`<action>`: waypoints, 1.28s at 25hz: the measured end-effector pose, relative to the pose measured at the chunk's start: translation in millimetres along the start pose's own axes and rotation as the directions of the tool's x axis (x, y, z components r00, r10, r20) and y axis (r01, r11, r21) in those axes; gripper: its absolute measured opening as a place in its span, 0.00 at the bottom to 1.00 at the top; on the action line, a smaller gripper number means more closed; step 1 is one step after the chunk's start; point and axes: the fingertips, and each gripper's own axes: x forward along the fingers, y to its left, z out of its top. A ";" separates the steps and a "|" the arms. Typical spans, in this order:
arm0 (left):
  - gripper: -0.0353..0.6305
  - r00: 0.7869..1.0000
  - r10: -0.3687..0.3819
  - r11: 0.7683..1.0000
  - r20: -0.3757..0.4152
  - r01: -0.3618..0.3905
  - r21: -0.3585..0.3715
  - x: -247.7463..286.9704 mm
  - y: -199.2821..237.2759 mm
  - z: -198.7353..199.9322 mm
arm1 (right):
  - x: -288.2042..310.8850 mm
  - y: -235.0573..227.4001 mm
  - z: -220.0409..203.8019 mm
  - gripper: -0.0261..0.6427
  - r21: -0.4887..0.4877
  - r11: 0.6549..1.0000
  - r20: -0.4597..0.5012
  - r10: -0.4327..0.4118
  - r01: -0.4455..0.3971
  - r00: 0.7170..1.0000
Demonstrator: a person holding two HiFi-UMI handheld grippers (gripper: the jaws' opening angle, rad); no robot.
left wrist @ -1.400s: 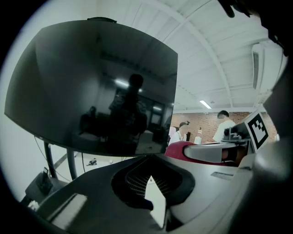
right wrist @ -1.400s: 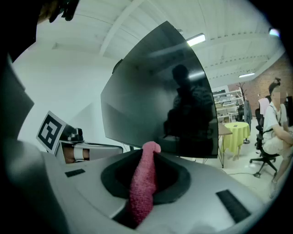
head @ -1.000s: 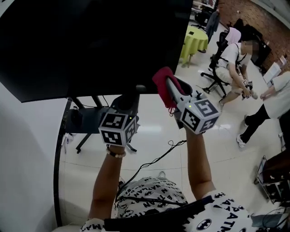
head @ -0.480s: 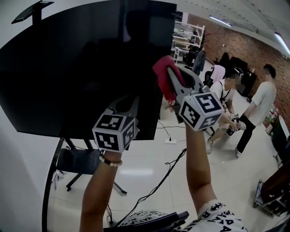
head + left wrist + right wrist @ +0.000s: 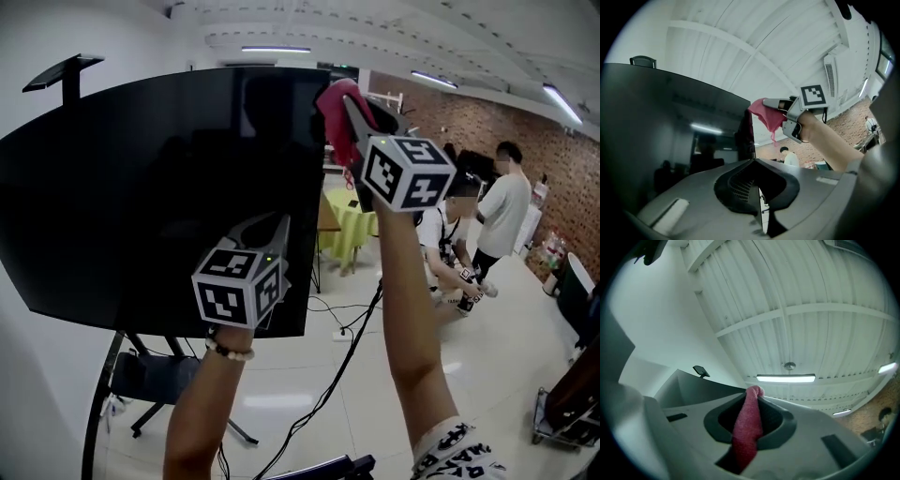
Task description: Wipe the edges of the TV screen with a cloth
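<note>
1. Jaws of the right gripper are clamped on a red cloth. In the right gripper view the fabric fills the slot between them and hangs back toward the handle.
2. Jaws of the left gripper are pressed together with nothing between them. It is held low in front of the TV screen, near its right edge.
3. Over the last second the cloth has climbed from the screen's lower edge, up the right side, to the top right corner. The left gripper has kept its place lower down.
4. From the left gripper view the cloth sits right at that corner. Whether it actually presses on the bezel cannot be told.
5. Judging by this, the pass up the right edge is about finished. The top edge, running left from the corner, is probably next.
</note>
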 end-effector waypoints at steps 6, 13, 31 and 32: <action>0.05 1.000 0.003 1.000 0.003 -0.002 -0.024 -5.6 2.3 -2.7 | 36.4 -14.4 16.3 0.14 -0.042 0.999 -0.042 -0.028 0.026 0.999; 0.05 1.000 0.019 0.998 -0.010 -0.019 -0.051 -23.4 4.8 -17.2 | 52.9 -24.3 -17.8 0.14 0.017 0.999 -0.120 -0.033 0.036 0.992; 0.05 0.996 0.031 0.992 -0.087 -0.042 -0.122 -38.4 13.3 -75.7 | 11.8 20.1 -90.4 0.14 -0.006 0.999 -0.219 0.040 -0.042 0.975; 0.05 0.995 0.033 0.991 -0.092 -0.044 -0.127 -39.1 12.9 -81.3 | 7.5 22.4 -97.8 0.14 -0.006 0.999 -0.224 0.041 -0.043 0.974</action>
